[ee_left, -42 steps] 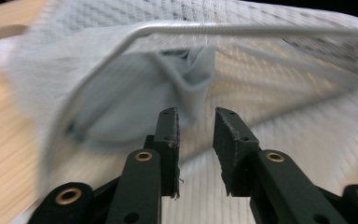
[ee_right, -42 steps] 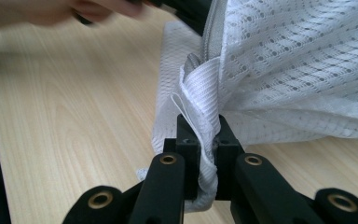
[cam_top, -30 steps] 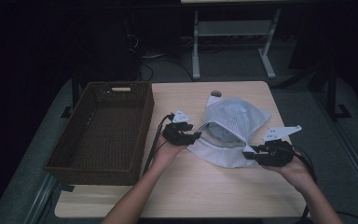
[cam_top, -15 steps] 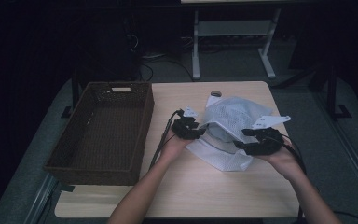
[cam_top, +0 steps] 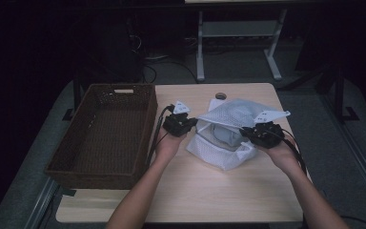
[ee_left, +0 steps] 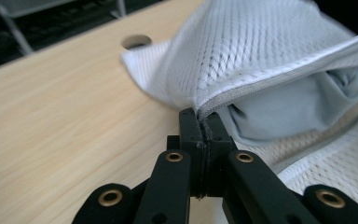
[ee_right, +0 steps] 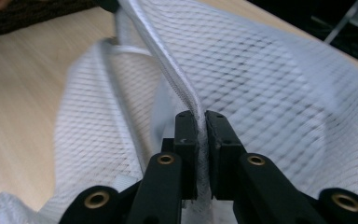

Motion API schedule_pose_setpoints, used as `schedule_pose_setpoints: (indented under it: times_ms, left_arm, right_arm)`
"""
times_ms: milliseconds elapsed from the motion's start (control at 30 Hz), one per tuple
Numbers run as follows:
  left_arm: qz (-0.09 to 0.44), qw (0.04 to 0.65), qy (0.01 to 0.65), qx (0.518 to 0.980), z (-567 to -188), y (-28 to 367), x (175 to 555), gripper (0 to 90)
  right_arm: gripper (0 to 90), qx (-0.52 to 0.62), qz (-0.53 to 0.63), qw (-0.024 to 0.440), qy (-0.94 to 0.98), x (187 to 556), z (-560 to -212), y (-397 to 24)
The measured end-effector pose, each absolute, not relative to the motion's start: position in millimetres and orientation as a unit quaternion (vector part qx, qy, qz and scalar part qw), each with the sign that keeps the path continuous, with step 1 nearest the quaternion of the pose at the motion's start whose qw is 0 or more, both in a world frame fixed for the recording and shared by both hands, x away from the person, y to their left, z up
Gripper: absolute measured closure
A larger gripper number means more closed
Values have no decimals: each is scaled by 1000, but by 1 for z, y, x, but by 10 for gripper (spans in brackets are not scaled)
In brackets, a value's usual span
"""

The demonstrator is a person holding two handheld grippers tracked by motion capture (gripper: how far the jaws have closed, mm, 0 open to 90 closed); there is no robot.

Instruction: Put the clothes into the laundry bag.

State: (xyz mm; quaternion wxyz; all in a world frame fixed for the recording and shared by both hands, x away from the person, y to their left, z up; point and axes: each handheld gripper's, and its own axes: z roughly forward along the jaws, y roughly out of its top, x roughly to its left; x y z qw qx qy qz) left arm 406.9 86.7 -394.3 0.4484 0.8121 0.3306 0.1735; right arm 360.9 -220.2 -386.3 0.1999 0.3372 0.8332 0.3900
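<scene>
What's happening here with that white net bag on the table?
A person holds a gripper in each hand and works on a white mesh laundry bag on a wooden table. The left gripper and the right gripper have each just closed on the bag's upper zipper edge, lifting it so the mouth gapes. A grey garment shows inside. A brown wicker basket sits at the left.

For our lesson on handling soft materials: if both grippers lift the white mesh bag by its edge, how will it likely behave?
The mesh bag will probably sag and fold, since its thin netting already drapes between the left gripper and right gripper. It seems light. The grey cloth inside may slide towards the open edge.
</scene>
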Motion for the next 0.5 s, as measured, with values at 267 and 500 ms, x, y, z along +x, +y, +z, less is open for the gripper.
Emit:
schedule_pose_setpoints:
  times_ms: [267,500]
  left_arm:
    - [200,478,345,782,-366,113,380,888]
    - [161,501,306,794,-359,116,349,878]
  right_arm:
    - [851,325,419,219,819,387,-368,-199]
    - [847,303,446,201,818,364,-351,-214]
